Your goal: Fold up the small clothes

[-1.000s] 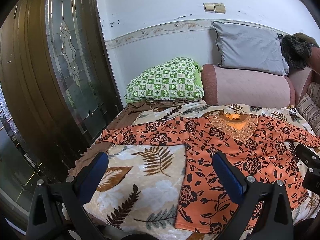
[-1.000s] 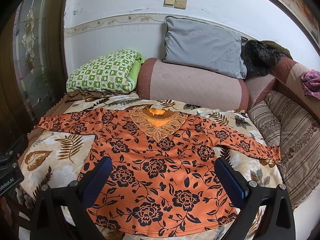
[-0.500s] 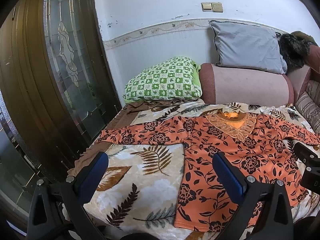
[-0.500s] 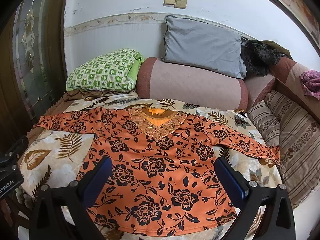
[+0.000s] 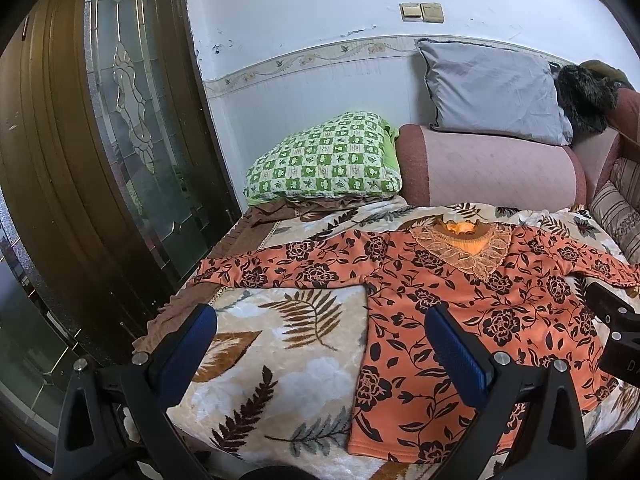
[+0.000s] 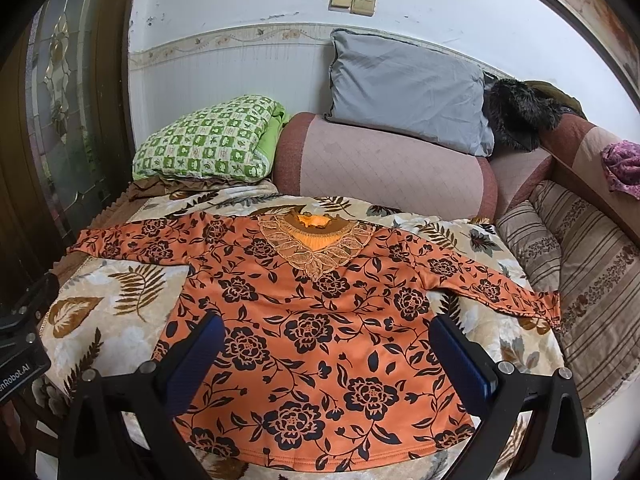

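While fingers [image 6: 192, 364] gape, blouse [image 6: 316, 320] flat, blanket [image 5: 280, 344]

You have one garment to deal with: an orange long-sleeved top [image 6: 320, 320] printed with black roses and vines, with a tan lace collar [image 6: 318, 248] around a V neck. It lies flat and face up on the leaf-patterned blanket [image 6: 120, 292], unfolded. Its neck points toward the pink bolster [image 6: 384, 168] and its hem lies at the blanket's near edge. Both sleeves are spread outward, one reaching the blanket's left edge, the other slanting down toward the striped cushions [image 6: 592, 280].
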